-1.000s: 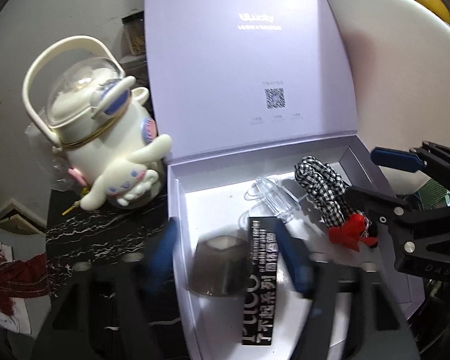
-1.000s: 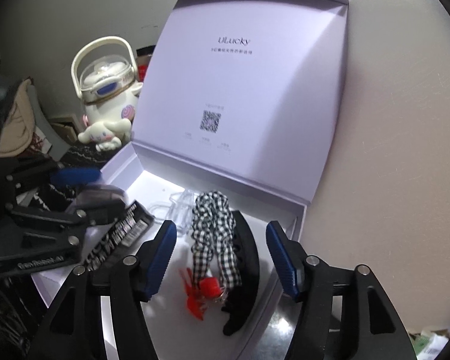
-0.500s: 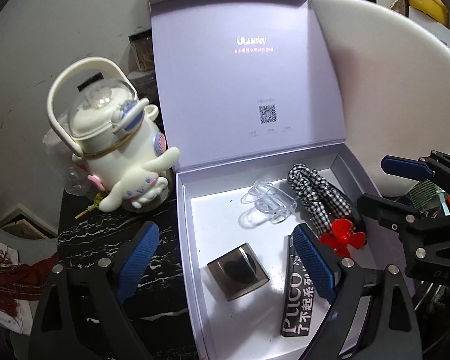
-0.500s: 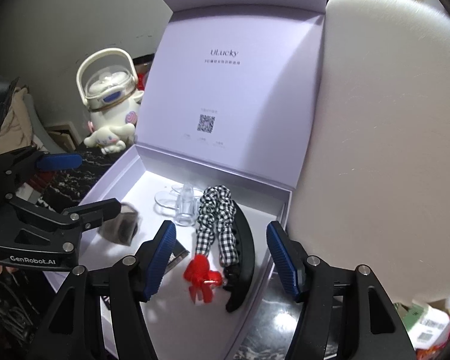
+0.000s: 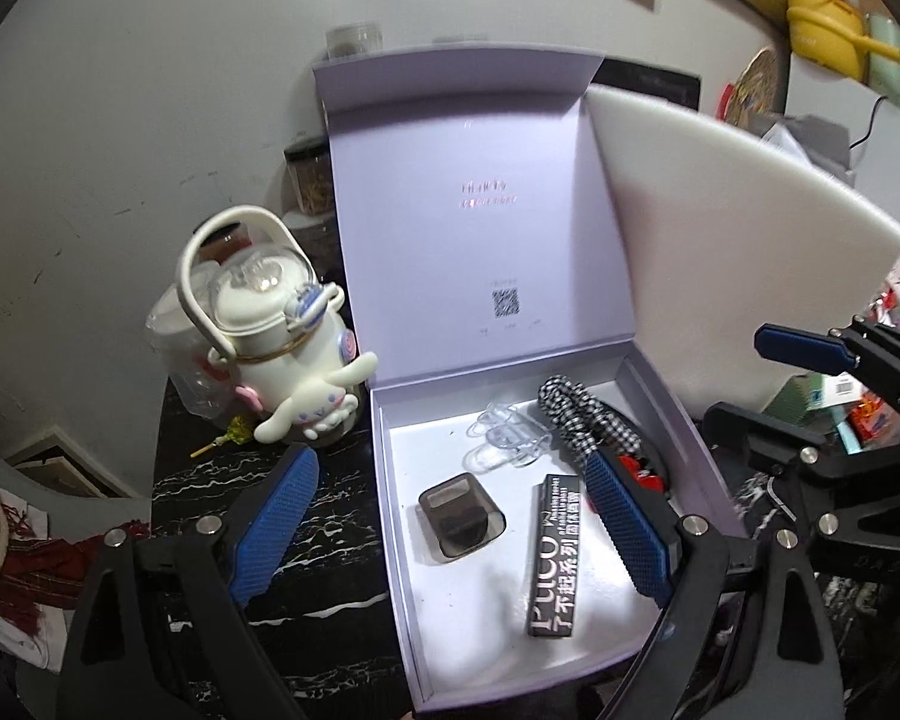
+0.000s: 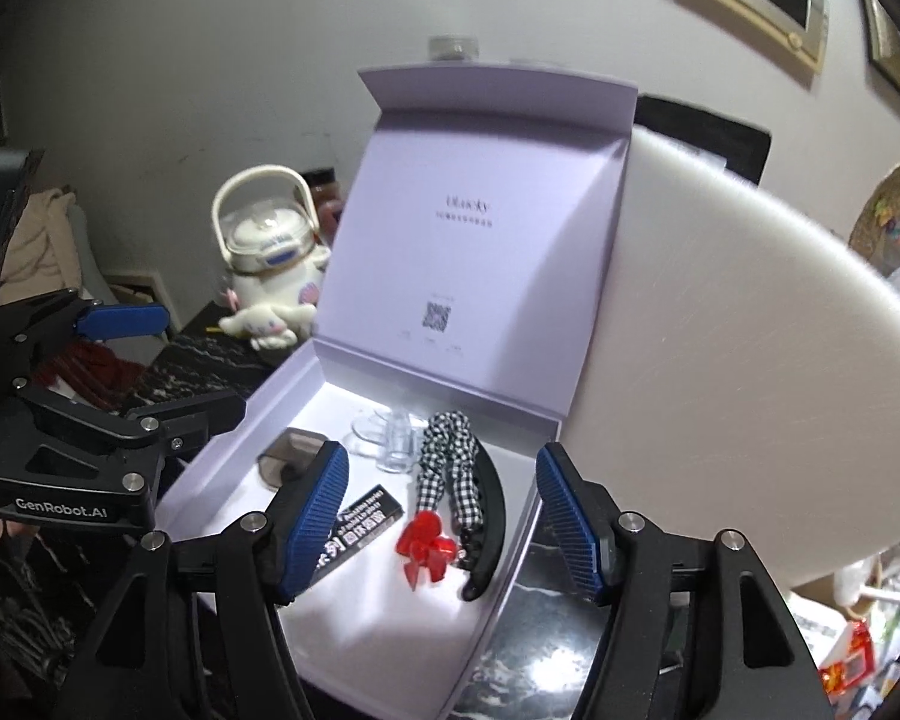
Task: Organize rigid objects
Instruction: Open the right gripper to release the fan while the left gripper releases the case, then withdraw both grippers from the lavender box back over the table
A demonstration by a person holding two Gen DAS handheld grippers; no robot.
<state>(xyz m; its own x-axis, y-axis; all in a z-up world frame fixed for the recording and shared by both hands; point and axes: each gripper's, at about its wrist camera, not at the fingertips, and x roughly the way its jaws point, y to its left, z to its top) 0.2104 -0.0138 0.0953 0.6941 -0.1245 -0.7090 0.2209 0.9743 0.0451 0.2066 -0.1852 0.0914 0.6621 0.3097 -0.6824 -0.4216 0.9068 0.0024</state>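
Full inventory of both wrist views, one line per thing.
Lilac cardboard gift box: 1, lid up, on black marbled table.
Smoky square case: 1, box floor, left.
Black printed stick carton: 1, box middle.
Clear plastic hair clip: 1, box rear.
Black-white checked scrunchie: 1, box right.
Black hair claw: 1, right wall.
Red bow clip: 1, beside claw.
White cartoon kettle: 1, left of box.
White foam board: 1, right of box.
Left tongs: open, empty.
Right tongs: opening, empty.

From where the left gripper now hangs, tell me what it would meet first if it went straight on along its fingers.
Most likely the smoky square case lying on the floor of the open lilac box, with the black PUCO box just beside it. The left gripper is open and empty. Depth is uncertain.
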